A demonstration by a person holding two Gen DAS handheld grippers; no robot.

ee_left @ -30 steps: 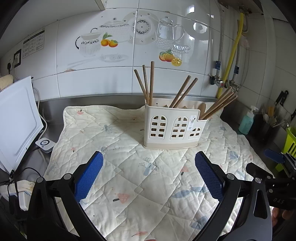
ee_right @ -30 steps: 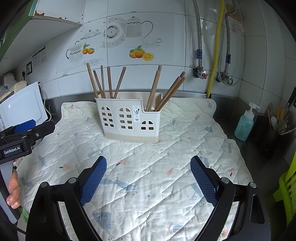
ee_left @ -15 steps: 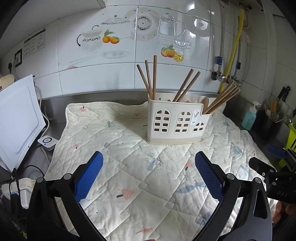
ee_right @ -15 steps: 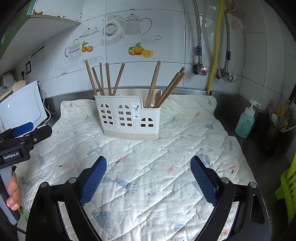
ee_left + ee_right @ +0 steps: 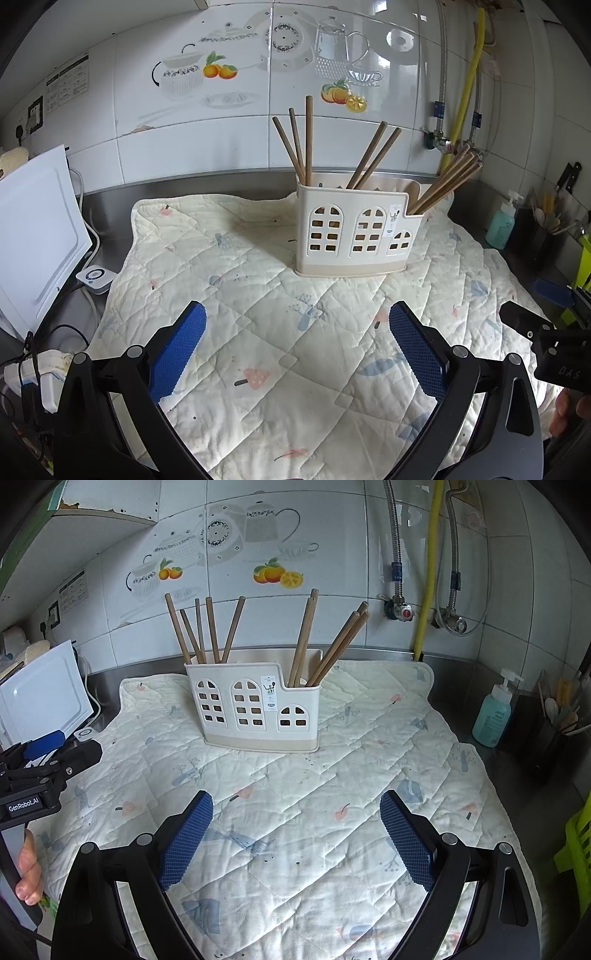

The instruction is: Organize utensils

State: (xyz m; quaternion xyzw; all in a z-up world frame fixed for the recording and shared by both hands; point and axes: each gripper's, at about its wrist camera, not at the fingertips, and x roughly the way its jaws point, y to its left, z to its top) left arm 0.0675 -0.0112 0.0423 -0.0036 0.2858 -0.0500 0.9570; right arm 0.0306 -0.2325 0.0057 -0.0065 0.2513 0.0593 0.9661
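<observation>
A cream plastic utensil holder (image 5: 354,229) (image 5: 258,709) with arched window cut-outs stands upright on a quilted cloth (image 5: 258,295) (image 5: 332,775). Several brown wooden chopsticks (image 5: 303,140) (image 5: 207,627) lean out of its taller left part, and several more (image 5: 447,181) (image 5: 332,642) out of its lower right part. My left gripper (image 5: 297,347) is open, empty, above the cloth in front of the holder. My right gripper (image 5: 295,834) is open and empty too. Each gripper shows at the edge of the other's view.
A white board (image 5: 33,229) leans at the left beside a small white device (image 5: 94,276) and cables. A teal soap bottle (image 5: 493,716), a dark utensil pot (image 5: 554,723) and a green rack (image 5: 576,842) stand at the right. Tiled wall with pipes behind.
Both views have drawn back and risen a little from the holder. Both grippers stay open and empty.
</observation>
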